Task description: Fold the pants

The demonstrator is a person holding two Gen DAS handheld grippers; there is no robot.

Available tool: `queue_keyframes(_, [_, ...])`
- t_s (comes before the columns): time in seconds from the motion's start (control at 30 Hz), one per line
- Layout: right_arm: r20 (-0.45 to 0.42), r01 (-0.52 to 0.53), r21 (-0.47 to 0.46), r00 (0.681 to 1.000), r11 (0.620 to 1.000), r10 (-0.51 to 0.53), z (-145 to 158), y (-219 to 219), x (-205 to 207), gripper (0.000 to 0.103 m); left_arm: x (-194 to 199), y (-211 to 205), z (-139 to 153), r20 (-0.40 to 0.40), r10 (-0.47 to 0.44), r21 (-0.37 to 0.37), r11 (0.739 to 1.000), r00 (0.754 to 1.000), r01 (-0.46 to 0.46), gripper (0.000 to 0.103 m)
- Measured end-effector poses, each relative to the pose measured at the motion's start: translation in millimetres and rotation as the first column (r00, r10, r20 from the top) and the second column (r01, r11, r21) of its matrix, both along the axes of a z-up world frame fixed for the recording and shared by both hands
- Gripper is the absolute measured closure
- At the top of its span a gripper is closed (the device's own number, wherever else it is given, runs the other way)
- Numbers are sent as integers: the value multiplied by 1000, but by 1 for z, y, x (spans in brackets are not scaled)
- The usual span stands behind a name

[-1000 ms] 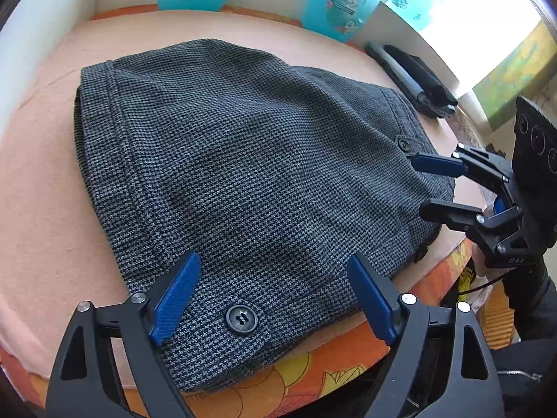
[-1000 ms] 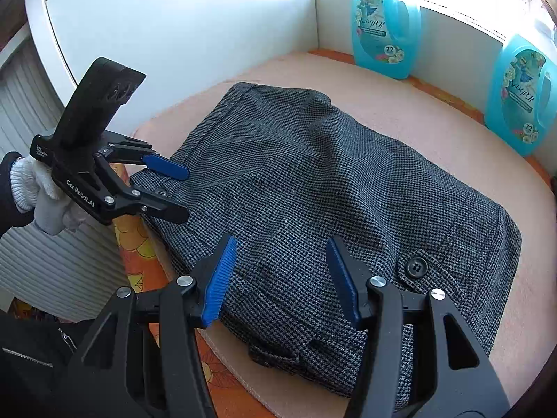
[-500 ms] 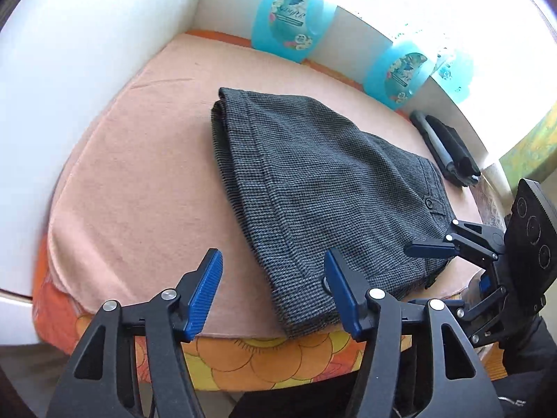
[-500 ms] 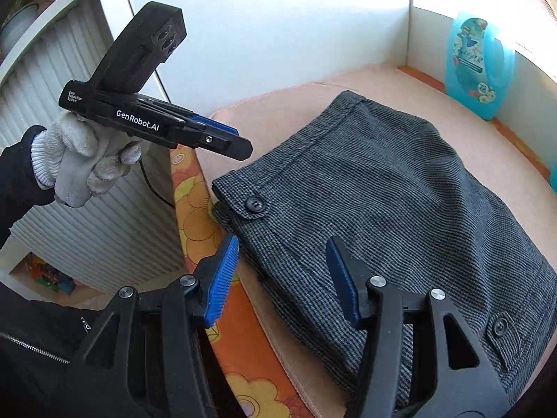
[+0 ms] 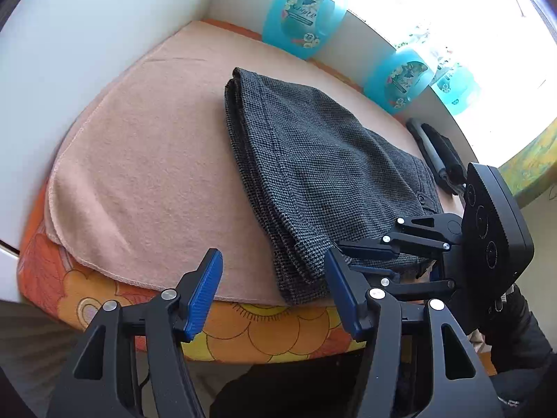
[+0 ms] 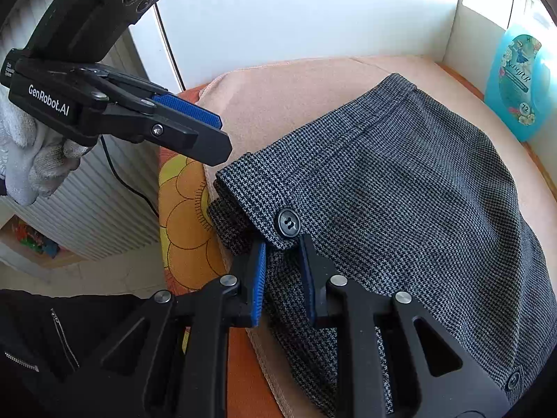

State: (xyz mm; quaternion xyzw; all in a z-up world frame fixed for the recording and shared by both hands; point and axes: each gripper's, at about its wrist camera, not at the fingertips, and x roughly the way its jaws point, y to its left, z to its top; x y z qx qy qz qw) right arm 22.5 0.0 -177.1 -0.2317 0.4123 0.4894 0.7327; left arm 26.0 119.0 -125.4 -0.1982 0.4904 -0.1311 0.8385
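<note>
The dark grey checked pants (image 5: 313, 174) lie folded in a thick stack on the peach towel (image 5: 149, 174); they also show in the right wrist view (image 6: 400, 209). My left gripper (image 5: 275, 292) is open and empty, above the front edge of the towel, just left of the pants' near corner. It also shows in the right wrist view (image 6: 209, 136), held in a white glove. My right gripper (image 6: 282, 271) has its jaws narrowed around the pants' near corner, just below a black button (image 6: 289, 223). It also shows in the left wrist view (image 5: 358, 257), at that corner.
Blue detergent bottles (image 5: 303, 17) stand along the back wall, one also in the right wrist view (image 6: 518, 83). A black object (image 5: 435, 153) lies at the right edge. The orange flowered cover (image 5: 243, 327) hangs over the front edge. White walls close the left and back.
My right gripper has moved onto the pants' near corner and narrowed its jaws around it. My left gripper has pulled back a little and stays open.
</note>
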Motion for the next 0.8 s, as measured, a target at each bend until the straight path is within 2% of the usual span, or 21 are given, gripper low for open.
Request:
queue_keyframes(0.2, [11,-48,50,999,998,47,24,-12,-18,92,-6,0,3,2,16,-21,1000,1000,-16,41])
queue_keyframes(0.27, [16,-28,26,1000,999,27,19,-10,-18,92,-6,1,4,6,25,-24,999,1000,-25,41])
queue_keyframes(0.4, [-64,2,9,998,1000,-2,1,-12,-6,92,-3,-1,-2,-15,36,-48,998,999,-37,41])
queue_keyframes(0.53, [-99,8,44,995,999,-4,4,-20,0,91,-3,-6,-9,-41,27,-77,997,999,-30,41])
queue_keyframes(0.57, [-120,0,51,993,999,7,5,-23,0,87,-1,-8,-11,-46,27,-82,996,999,-30,41])
queue_keyframes(0.63, [-171,-18,68,985,998,30,9,-31,2,84,1,-14,-12,-49,20,-88,996,999,-24,41])
queue_keyframes(0.8, [-152,29,85,988,996,-16,31,-60,7,83,5,-30,-18,-63,-14,-67,998,998,10,42])
